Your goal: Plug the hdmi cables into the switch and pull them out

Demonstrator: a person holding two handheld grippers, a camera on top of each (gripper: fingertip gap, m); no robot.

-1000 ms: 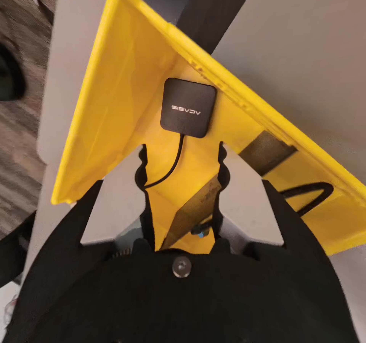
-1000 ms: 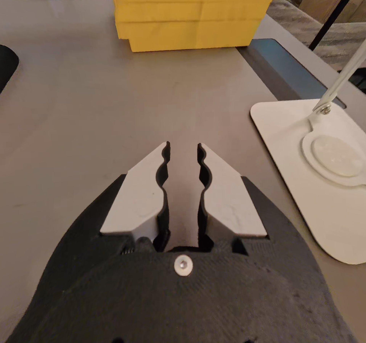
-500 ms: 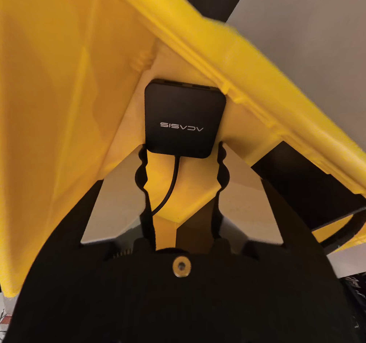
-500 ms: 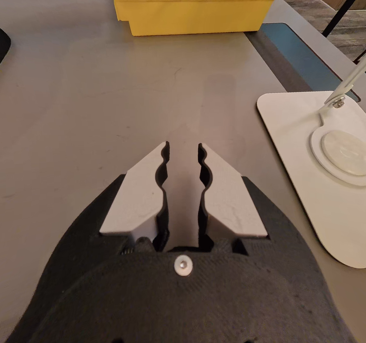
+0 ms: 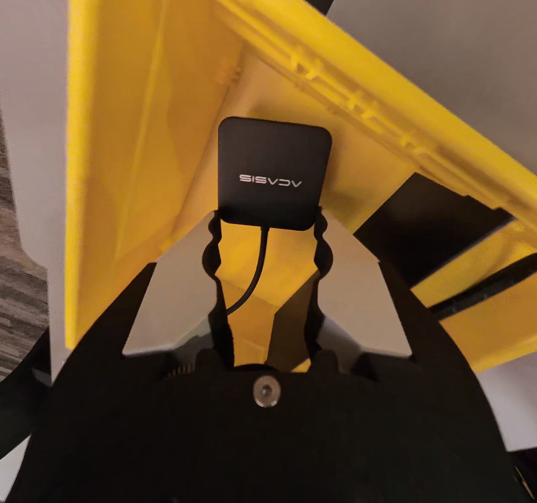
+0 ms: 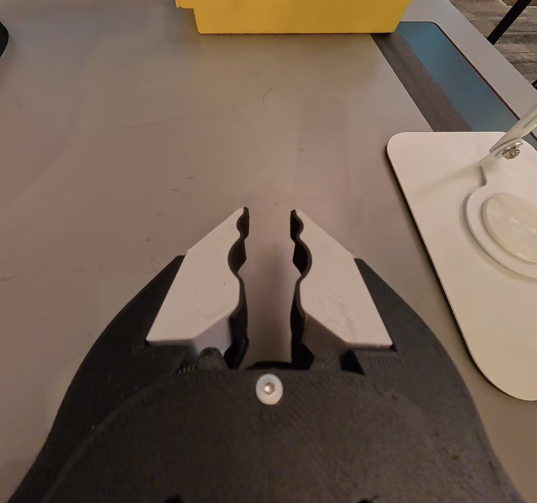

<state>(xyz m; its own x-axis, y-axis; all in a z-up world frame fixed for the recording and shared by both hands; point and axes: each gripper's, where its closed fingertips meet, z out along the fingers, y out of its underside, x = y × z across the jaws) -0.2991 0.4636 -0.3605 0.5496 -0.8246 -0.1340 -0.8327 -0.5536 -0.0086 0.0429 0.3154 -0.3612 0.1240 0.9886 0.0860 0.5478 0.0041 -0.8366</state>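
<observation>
— Down inside the yellow bin (image 5: 139,169) the black switch (image 5: 273,172) lies flat on the floor, near the far wall. Is it held?

— The left gripper (image 5: 266,213) has its tips on both sides of the near edge. I think it is pinching, but I cannot tell.

— What could go wrong?

— Only the corners are caught, so it may slip out. Its thin cord (image 5: 257,271) could snag, too.

— Which way does it point?

— It is nearly square; its cord end faces us.

— And the right gripper (image 6: 268,213)?

— A little open, empty, above the gray table (image 6: 116,140).
</observation>
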